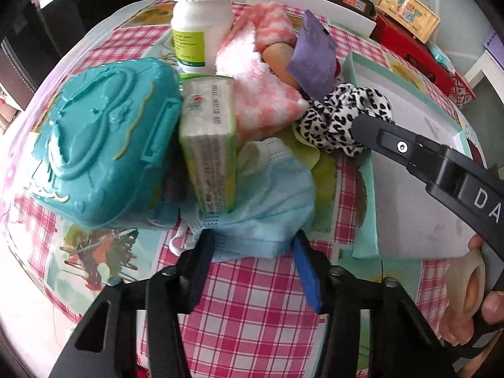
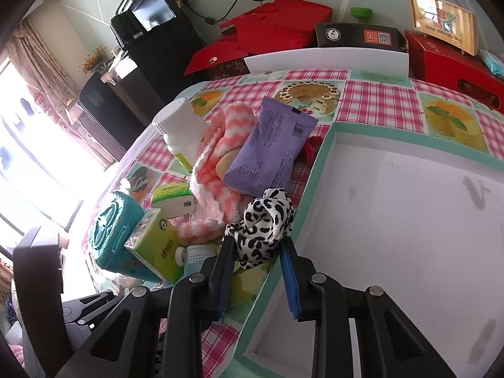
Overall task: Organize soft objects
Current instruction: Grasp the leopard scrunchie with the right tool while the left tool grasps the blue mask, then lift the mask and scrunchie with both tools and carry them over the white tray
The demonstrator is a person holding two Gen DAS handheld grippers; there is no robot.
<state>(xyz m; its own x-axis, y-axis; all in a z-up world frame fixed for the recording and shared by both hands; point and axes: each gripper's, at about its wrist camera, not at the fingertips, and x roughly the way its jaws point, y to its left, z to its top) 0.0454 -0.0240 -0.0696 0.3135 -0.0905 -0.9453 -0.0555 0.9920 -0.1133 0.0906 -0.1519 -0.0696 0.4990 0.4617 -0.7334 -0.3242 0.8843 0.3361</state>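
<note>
A: Nearest the left camera, the left claw sits half-spread with the blue face mask between its pads; both pads appear to touch the mask's near edge, though I cannot tell how firmly they press.

B: And the containers?

A: One shallow white box with a mint rim lies on the checked surface; its white floor shows only smudges. One teal plastic case lies closed beside it all.

B: The other claw?

A: The right claw is clenched on the leopard-print scrunchie, right at the box's near-left rim, still outside it.

B: Count the rest.

A: One white pill bottle, one pink-and-white fuzzy sock, one purple sachet leaning on the sock, two green tissue packs in the right view. All bunched together left of the box.
</note>
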